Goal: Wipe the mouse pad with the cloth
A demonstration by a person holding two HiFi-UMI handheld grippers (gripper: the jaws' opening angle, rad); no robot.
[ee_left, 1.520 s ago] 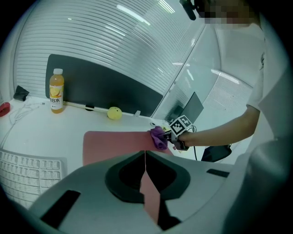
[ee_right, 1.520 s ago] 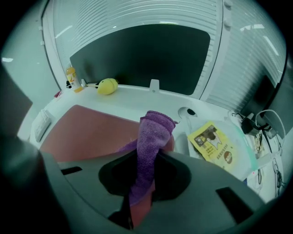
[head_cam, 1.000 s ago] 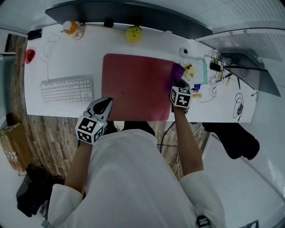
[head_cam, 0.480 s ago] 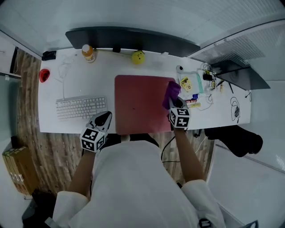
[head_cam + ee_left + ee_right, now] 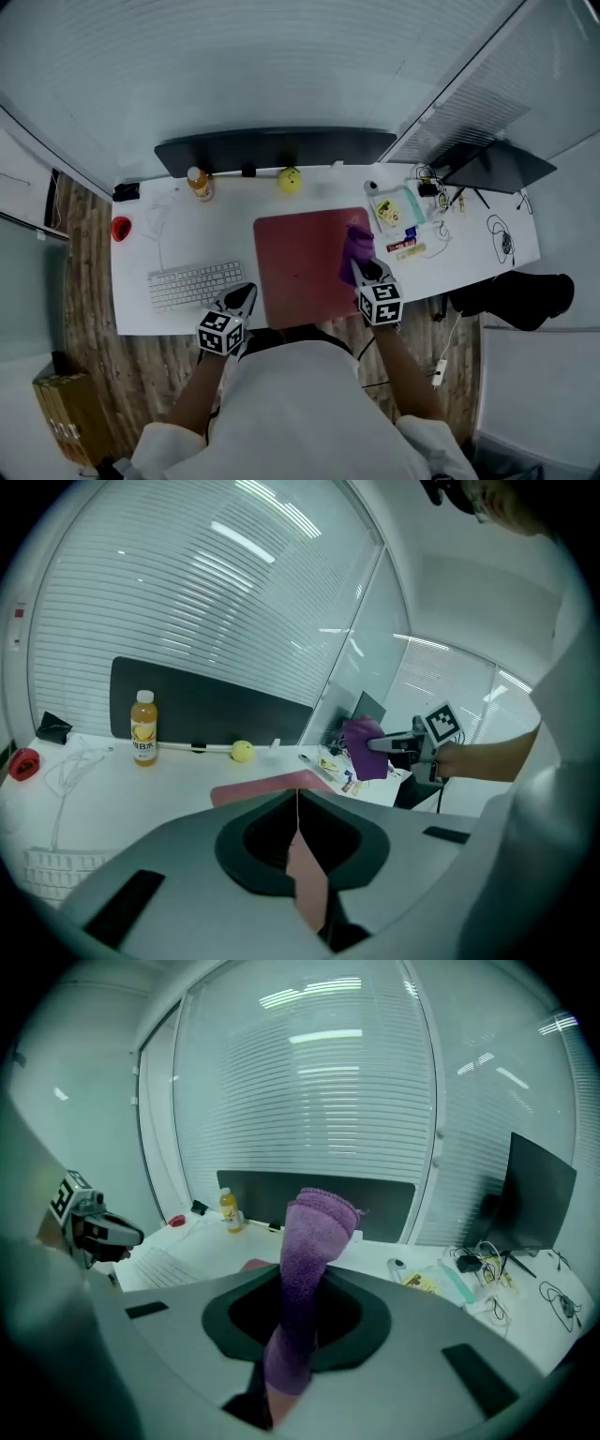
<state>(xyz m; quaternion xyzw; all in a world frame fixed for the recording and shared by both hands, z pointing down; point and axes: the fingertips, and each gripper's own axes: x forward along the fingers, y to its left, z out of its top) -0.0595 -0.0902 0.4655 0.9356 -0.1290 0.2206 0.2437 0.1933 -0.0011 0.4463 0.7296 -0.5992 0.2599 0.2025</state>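
Cloth (image 5: 314,1232), clamped in right gripper (image 5: 298,1288), hides its jaws' tips; left gripper (image 5: 298,803) closed.

one mouse pad (image 5: 300,262), one cloth (image 5: 357,251), one keyboard (image 5: 195,283), one bottle (image 5: 198,184), two grippers (image 5: 246,294) (image 5: 364,269)

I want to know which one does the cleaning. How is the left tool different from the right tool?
The right tool is shut on the purple cloth, while the left tool is shut with nothing in it. The right tool is over the right side of the red mouse pad; the left tool is off the pad, near the keyboard. Both carry a black-and-white marker cube.
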